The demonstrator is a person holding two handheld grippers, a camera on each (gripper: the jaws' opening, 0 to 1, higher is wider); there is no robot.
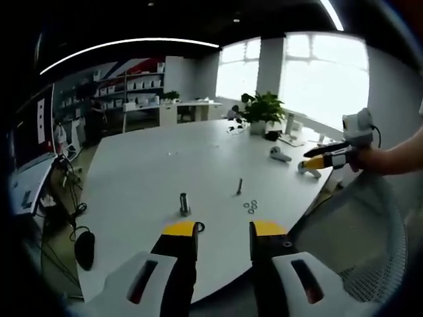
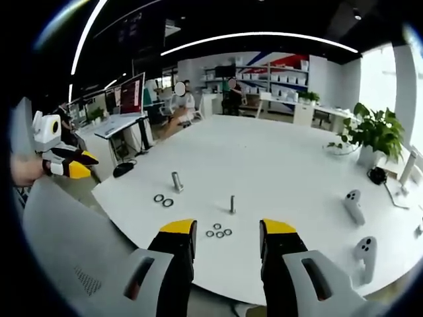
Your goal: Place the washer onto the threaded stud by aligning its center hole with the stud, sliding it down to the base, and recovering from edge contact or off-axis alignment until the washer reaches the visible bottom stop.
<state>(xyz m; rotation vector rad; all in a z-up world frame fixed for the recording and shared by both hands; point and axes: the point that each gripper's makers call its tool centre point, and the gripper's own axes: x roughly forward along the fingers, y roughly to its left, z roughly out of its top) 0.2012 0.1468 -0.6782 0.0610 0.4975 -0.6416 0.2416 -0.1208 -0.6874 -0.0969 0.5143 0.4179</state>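
Observation:
A thin threaded stud point(image 1: 239, 187) point(image 2: 232, 203) stands upright on the white table point(image 1: 152, 165) point(image 2: 277, 158). Several small washers point(image 1: 251, 206) point(image 2: 219, 231) lie flat beside it, and two more washers point(image 2: 163, 200) lie near a thicker metal cylinder point(image 1: 184, 203) point(image 2: 176, 181). My left gripper point(image 1: 223, 231) is open and holds nothing, hovering short of the table edge. My right gripper point(image 2: 228, 231) is also open and bare, just in front of the loose washers. Each gripper appears in the other's view, the right gripper point(image 1: 327, 158) and the left gripper point(image 2: 66, 165), both held off the table's edge.
Two white hand controllers point(image 1: 281, 155) point(image 2: 353, 205) lie on the table beyond the stud. A potted plant point(image 1: 262, 109) point(image 2: 377, 135) stands at the far side. A mesh chair back point(image 1: 370, 244) point(image 2: 73, 251) sits by the table edge. Desks, monitors and people are in the background.

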